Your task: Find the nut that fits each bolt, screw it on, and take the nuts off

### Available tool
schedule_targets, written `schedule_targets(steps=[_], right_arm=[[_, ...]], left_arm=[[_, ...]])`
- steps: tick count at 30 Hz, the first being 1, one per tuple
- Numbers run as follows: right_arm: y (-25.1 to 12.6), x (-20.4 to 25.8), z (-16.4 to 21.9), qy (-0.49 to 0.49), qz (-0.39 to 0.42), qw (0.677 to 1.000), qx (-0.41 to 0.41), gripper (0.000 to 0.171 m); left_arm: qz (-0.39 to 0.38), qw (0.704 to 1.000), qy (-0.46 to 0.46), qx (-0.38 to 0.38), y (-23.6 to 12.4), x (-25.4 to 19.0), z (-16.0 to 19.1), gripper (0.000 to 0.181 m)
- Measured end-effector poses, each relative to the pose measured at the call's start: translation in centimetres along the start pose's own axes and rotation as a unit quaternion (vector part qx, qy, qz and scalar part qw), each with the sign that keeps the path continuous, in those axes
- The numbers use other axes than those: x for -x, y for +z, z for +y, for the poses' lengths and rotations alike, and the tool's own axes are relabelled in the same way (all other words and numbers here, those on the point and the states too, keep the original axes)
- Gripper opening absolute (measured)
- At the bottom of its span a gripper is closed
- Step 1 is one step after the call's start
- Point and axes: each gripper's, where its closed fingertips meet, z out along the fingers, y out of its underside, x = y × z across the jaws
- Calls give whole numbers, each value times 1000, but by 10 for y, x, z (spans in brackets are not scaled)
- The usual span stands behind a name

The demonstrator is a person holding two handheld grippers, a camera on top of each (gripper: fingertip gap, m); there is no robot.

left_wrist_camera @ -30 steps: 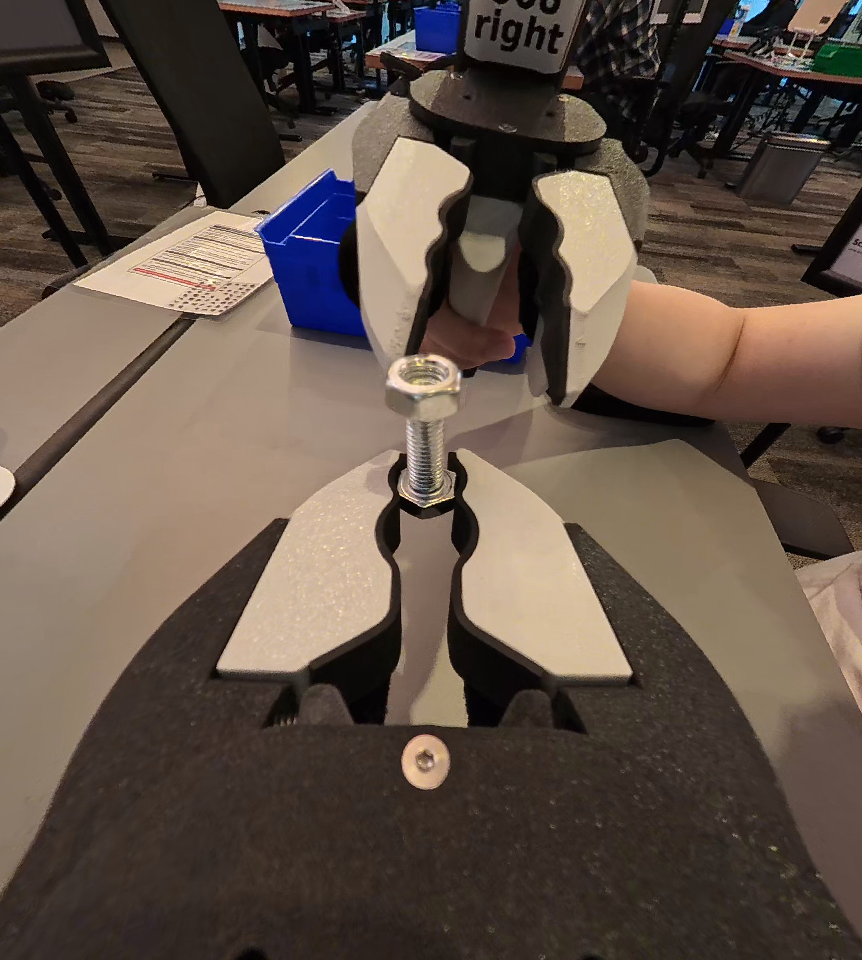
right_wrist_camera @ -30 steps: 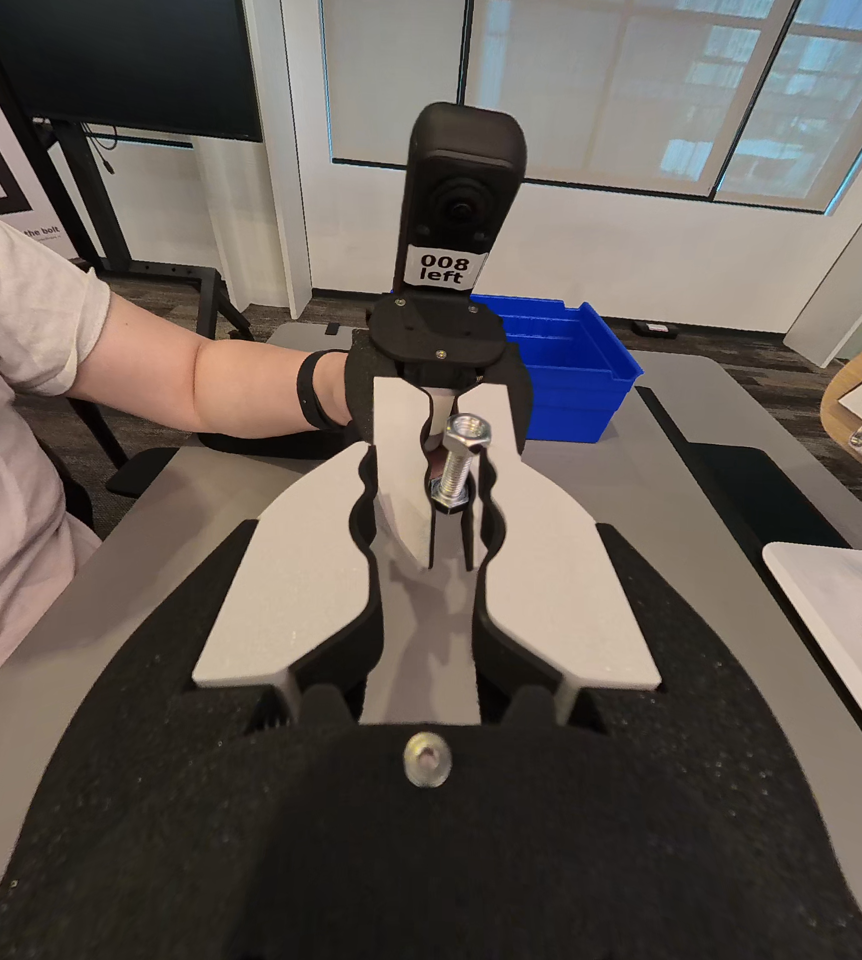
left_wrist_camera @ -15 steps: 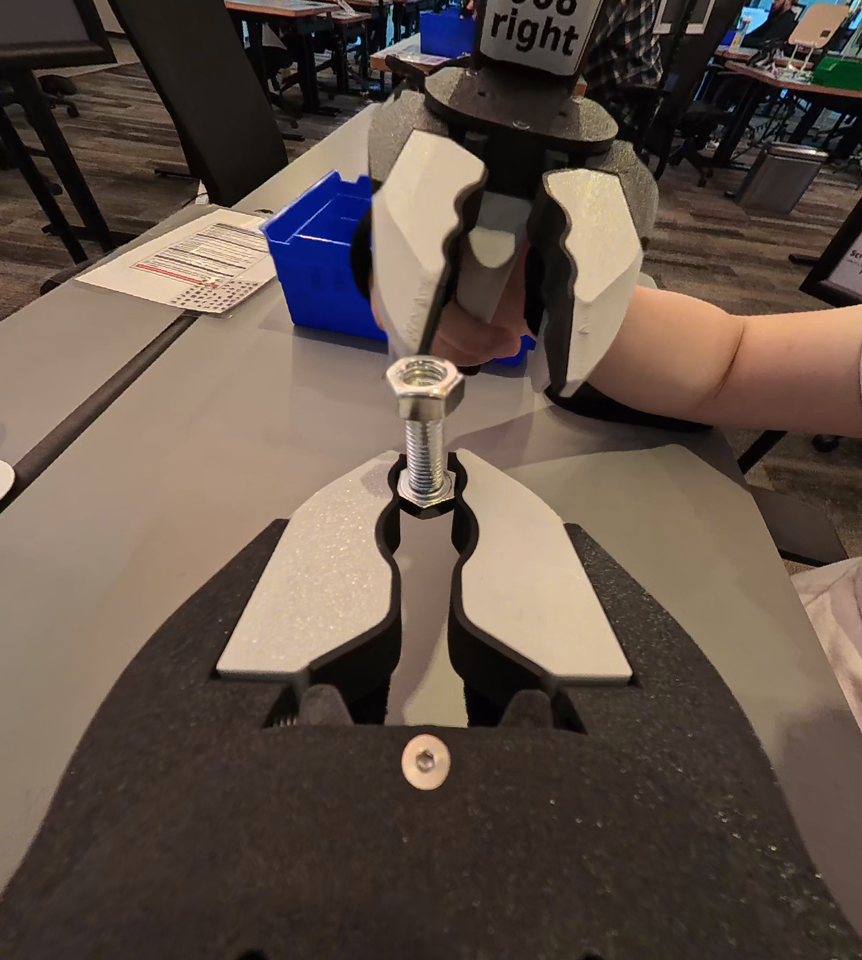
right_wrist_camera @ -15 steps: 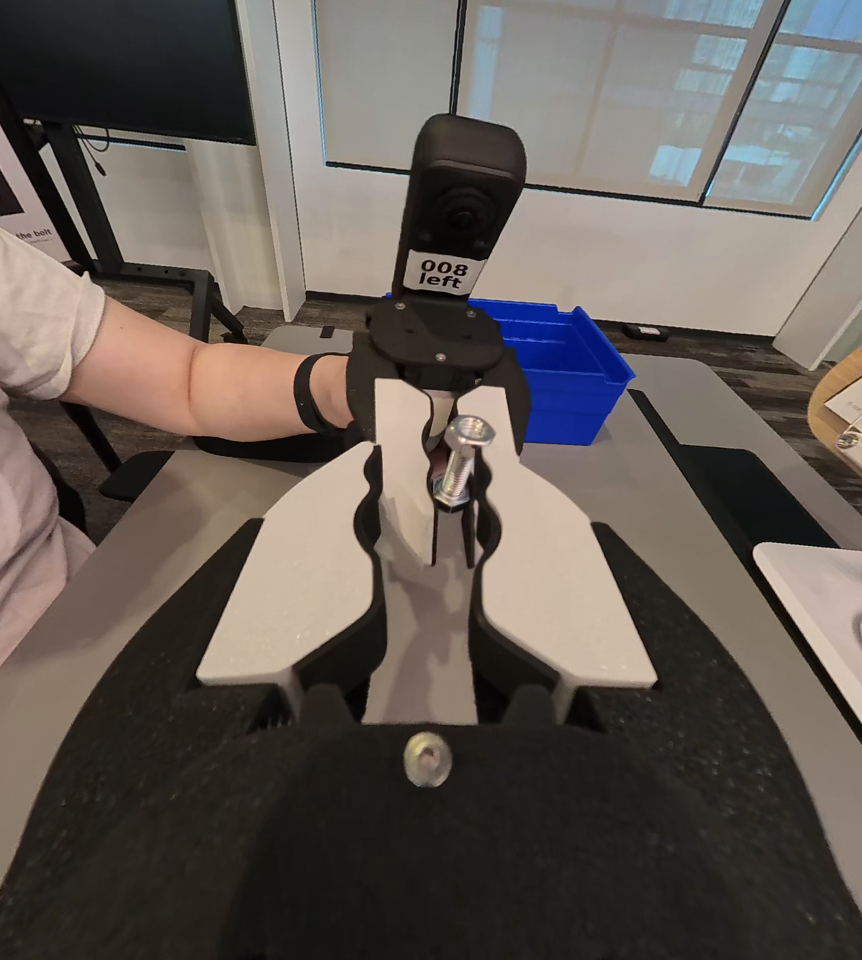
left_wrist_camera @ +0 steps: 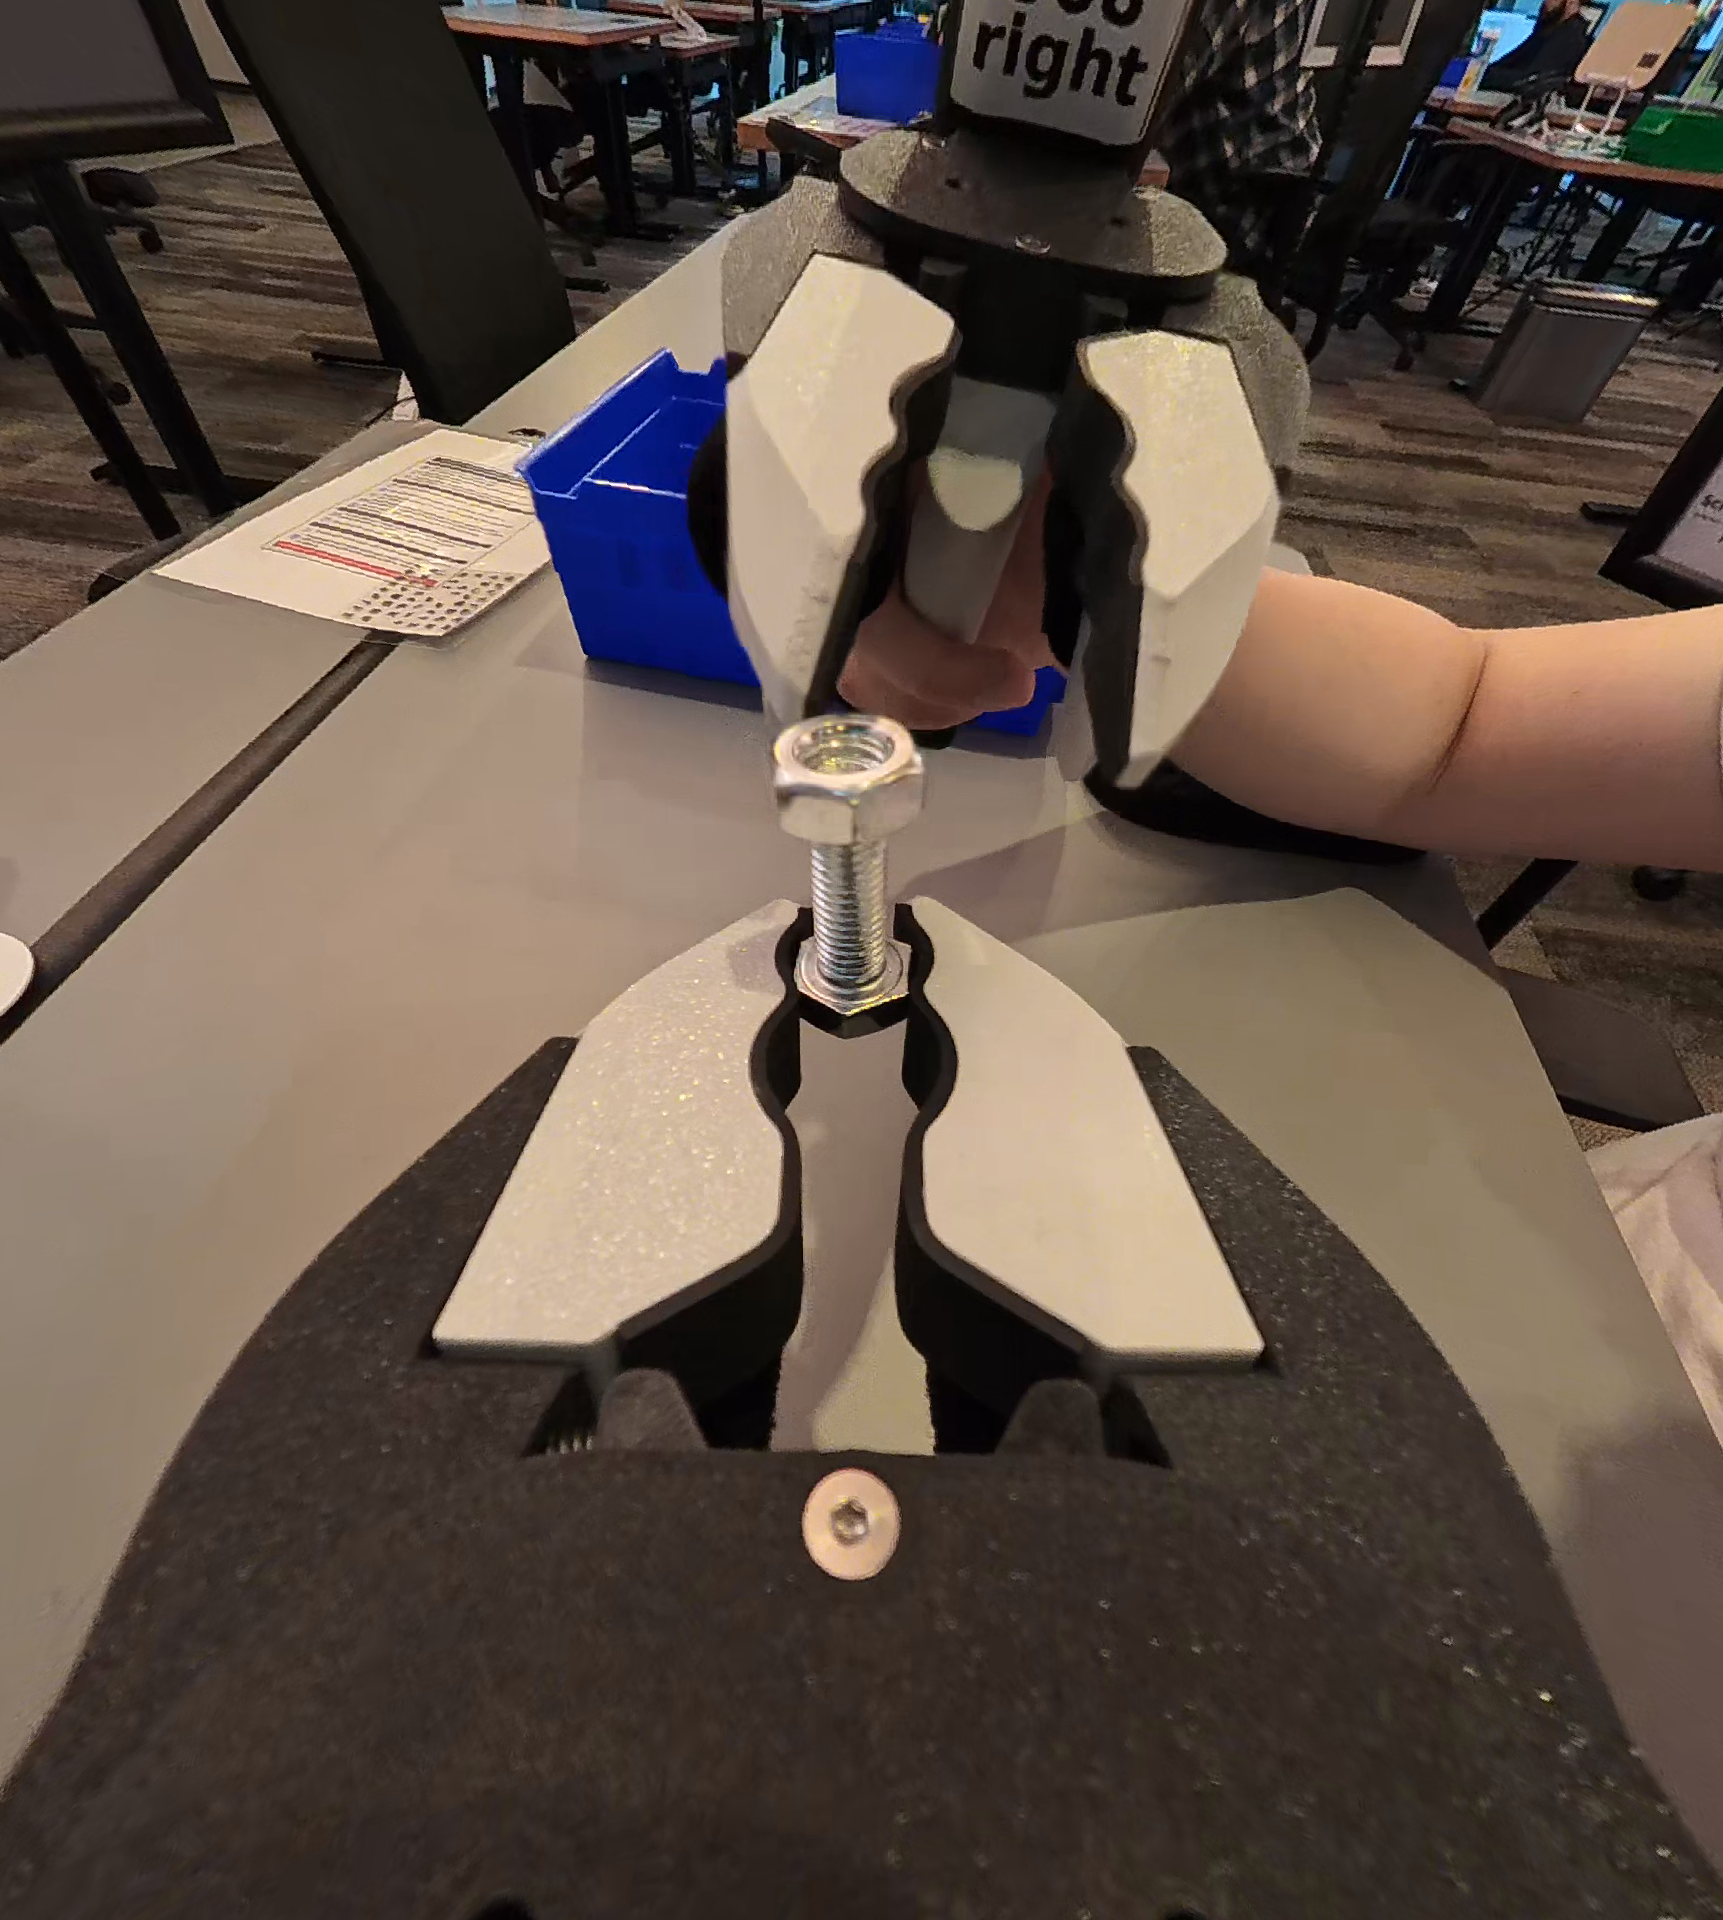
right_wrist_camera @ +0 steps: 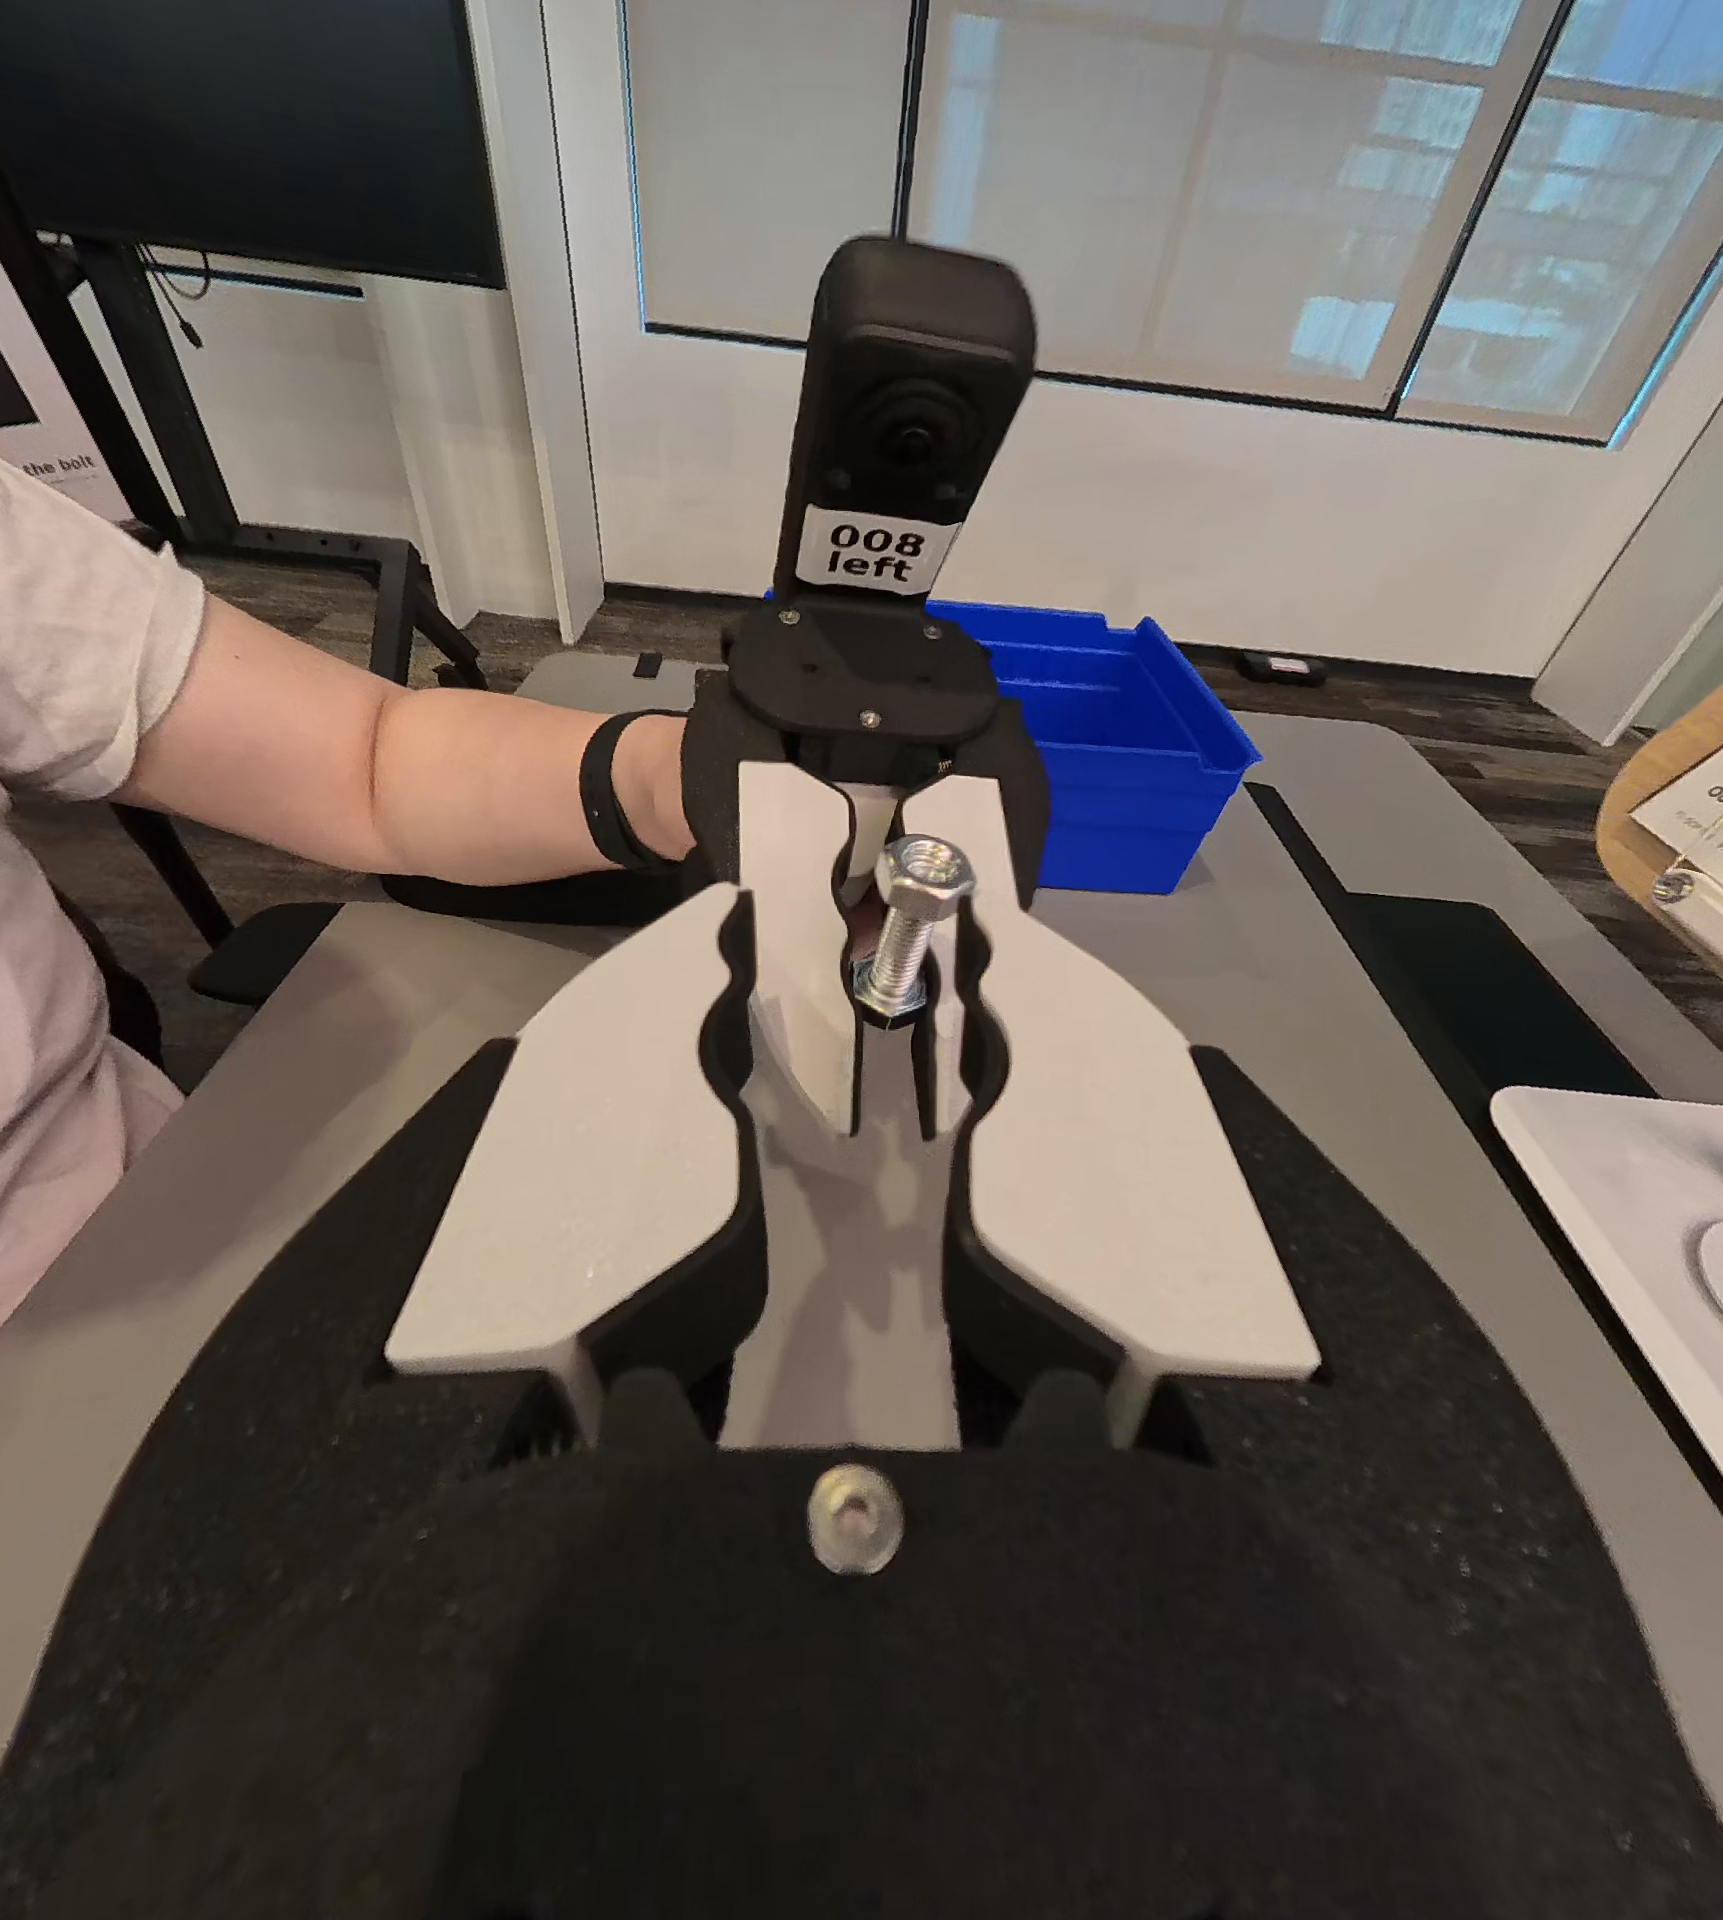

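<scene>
**Left Gripper Holds the Bolt Up, Right Gripper Comes Closer**

The left gripper (left_wrist_camera: 849, 971) pinches the bolt (left_wrist_camera: 844, 914) by its flat head. The head sits tight between the two tips. The bolt stands straight up, with its threads showing. A shiny nut (left_wrist_camera: 849, 792) sits on the very top of the bolt.

In the left wrist view, the right gripper (left_wrist_camera: 961, 717) hangs at 12 o'clock from the nut, just behind and above it. Its two fingers are spread wide, and nothing is between them. One white finger (left_wrist_camera: 815, 488) has its tip just beside the nut at about 11 o'clock. I cannot tell if it touches the nut. Half a second ago this gripper looked a bit farther back; now it looks bigger and closer. The bolt and nut look the same as before.

In the right wrist view, the right gripper (right_wrist_camera: 857, 1049) is spread around the tips of the left gripper (right_wrist_camera: 888, 1013). The bolt (right_wrist_camera: 901, 951) leans a little toward 1 o'clock here, with the nut (right_wrist_camera: 924, 881) on top.

A blue bin (left_wrist_camera: 628, 540) sits on the grey table (left_wrist_camera: 317, 883) at 11 o'clock from the bolt. A paper sheet (left_wrist_camera: 389, 545) lies at 10 o'clock, to the left of the bin. A person's arm (left_wrist_camera: 1459, 727) reaches in from 3 o'clock.
</scene>
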Motion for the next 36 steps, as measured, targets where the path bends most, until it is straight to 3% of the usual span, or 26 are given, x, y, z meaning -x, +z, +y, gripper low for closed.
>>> schedule_targets(steps=[6, 17, 36], right_arm=[[8, -1, -6, 1, 10, 999, -39, 65], [25, 27, -1, 3, -60, 997, -38, 66], [22, 12, 1, -27, -2, 999, -26, 72]], left_arm=[[32, 999, 0, 1, 9, -14, 1, 14], [39, 999, 3, -13, 10, -22, -7, 14], [18, 999, -18, -29, 1, -7, -9, 14]])
